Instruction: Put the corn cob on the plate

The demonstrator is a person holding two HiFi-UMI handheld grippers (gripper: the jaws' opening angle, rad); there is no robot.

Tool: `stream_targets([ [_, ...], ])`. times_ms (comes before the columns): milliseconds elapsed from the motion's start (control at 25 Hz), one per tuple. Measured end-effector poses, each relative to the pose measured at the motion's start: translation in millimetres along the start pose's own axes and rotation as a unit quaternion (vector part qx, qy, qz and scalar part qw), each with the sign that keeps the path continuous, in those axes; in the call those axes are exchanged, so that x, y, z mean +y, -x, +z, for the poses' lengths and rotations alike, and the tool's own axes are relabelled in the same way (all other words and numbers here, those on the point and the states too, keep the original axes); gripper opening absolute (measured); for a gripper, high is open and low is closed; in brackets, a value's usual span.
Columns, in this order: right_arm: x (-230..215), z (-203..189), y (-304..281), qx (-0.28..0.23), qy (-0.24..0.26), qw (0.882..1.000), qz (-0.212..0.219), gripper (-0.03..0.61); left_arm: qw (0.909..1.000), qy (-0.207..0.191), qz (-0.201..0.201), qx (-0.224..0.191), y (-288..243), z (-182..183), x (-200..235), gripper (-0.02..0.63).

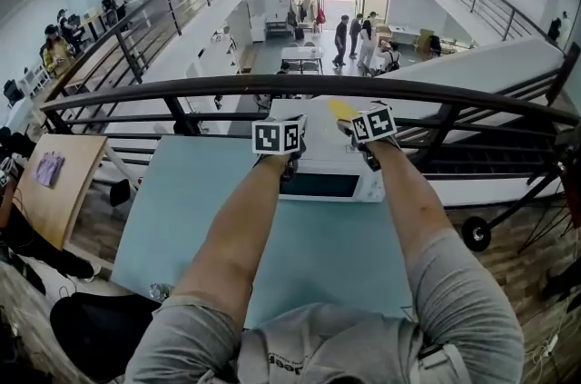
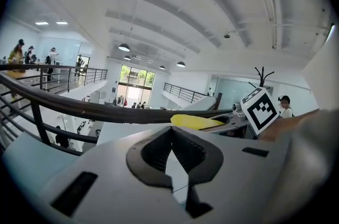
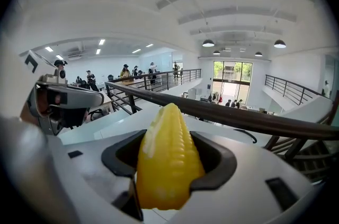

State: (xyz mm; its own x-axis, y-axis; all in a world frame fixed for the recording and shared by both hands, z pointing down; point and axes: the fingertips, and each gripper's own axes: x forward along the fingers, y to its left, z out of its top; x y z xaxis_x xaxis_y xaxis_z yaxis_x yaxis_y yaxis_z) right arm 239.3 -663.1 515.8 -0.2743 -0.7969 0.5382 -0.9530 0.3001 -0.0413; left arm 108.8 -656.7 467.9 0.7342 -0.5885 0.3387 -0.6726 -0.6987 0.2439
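Corn cob [image 3: 168,164]: lying between the pads of my right claw, its tapered end pointing away from me, past the claw tips toward the far railing [image 3: 238,119].
Right claw [image 3: 170,146]: pinching the corn cob from both sides, jaws standing wide around it; I am holding it above the far part of the white microwave [image 1: 329,166].
Left claw [image 2: 172,135]: pressing its tips together with nothing between them; I am hovering it just left of the right claw.
Counter [image 1: 182,219]: pale blue-green, carrying the microwave toward its far edge.
Arms [image 1: 236,237]: reaching out side by side from the near edge.
People [image 1: 349,37]: standing on the floor far below, beyond the railing.
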Motion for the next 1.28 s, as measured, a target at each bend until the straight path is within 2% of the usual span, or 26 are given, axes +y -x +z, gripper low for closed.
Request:
stream_targets([
  [520,-3,-17,-41,0.029,0.014,0.999,-0.009,0.261,0.9999,-0.007,-0.001,0.013,-1,-17,23,0.015],
  [1280,-5,-29,-55,0.059,0.038,0.997,-0.03,0.262,0.9997,-0.006,0.007,0.022,2,-24,31,0.015],
])
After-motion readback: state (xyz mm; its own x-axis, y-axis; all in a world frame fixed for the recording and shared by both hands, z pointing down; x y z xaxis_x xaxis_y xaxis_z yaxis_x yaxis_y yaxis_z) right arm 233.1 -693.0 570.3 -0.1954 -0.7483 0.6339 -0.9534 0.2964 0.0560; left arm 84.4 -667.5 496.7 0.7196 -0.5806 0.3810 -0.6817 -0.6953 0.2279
